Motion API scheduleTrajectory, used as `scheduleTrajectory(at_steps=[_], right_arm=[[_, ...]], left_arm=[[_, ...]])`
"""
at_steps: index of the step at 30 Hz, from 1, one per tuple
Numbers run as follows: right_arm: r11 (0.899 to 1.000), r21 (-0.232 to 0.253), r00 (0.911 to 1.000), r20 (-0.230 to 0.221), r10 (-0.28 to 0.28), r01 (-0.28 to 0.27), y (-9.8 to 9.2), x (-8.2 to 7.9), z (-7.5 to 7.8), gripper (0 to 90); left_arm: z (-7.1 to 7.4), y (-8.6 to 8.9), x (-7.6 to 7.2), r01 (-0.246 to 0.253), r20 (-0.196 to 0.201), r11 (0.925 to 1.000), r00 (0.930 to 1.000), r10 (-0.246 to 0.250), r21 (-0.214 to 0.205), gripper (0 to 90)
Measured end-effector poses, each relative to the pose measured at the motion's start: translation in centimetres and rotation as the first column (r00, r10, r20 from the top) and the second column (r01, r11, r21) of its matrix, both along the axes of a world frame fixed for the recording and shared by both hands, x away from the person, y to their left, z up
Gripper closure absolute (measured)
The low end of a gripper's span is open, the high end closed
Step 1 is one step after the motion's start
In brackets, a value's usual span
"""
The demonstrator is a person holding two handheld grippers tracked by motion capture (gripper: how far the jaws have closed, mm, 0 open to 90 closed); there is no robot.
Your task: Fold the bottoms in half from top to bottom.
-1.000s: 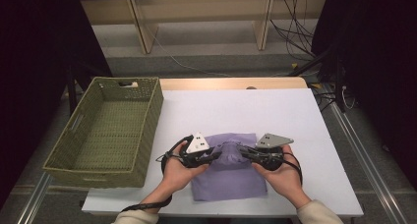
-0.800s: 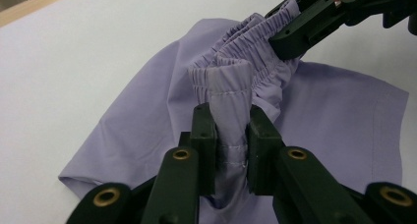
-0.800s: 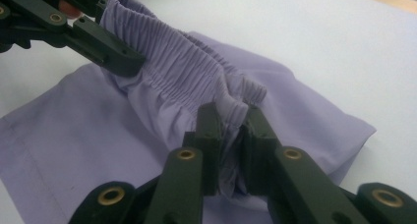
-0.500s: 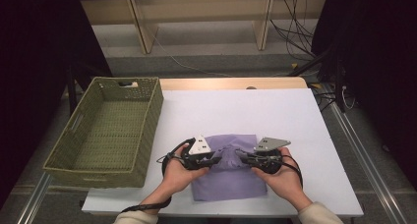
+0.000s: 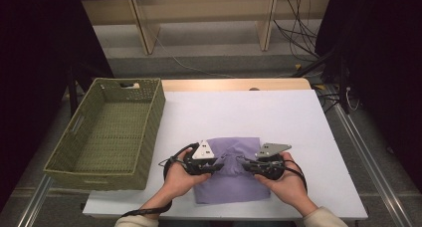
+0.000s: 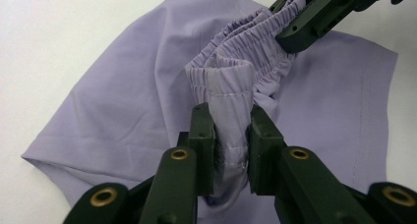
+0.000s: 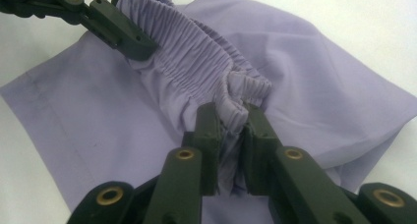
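The gathered waistband of the purple garment (image 5: 234,172), right of the basket (image 5: 107,132), is clamped by the left gripper (image 6: 231,135) and right gripper (image 7: 231,135).

cloth: my lilac garment (image 5: 234,174) with a gathered elastic band (image 7: 196,52)
state: crumpled, the band bunched and lifted off the table (image 5: 298,112)
pose: the rest spread flat, one hem reaching the near edge
place: near edge of the white table, about mid-width
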State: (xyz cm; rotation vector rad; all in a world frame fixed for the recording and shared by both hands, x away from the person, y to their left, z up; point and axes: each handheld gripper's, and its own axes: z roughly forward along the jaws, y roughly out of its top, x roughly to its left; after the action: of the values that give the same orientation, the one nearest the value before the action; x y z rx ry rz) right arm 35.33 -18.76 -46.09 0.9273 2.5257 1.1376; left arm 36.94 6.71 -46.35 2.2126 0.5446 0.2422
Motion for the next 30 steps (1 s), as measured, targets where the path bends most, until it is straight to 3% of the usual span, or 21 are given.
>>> scheduleTrajectory(at_steps=[18, 30], right_arm=[[0.999, -0.042, 0.9995, -0.017, 0.027, -0.028, -0.2, -0.8, -0.5, 78.5], [0.998, -0.052, 0.9992, -0.027, 0.03, -0.031, -0.7, -1.7, -0.9, 72.7]], left_arm=[[-0.5, 0.1, -0.9, 0.056, -0.029, 0.9982, 0.9981, -0.055, 0.021, 70.8], [-0.6, 0.3, -1.8, 0.091, -0.033, 0.9952, 0.9954, -0.09, 0.035, 67.7]])
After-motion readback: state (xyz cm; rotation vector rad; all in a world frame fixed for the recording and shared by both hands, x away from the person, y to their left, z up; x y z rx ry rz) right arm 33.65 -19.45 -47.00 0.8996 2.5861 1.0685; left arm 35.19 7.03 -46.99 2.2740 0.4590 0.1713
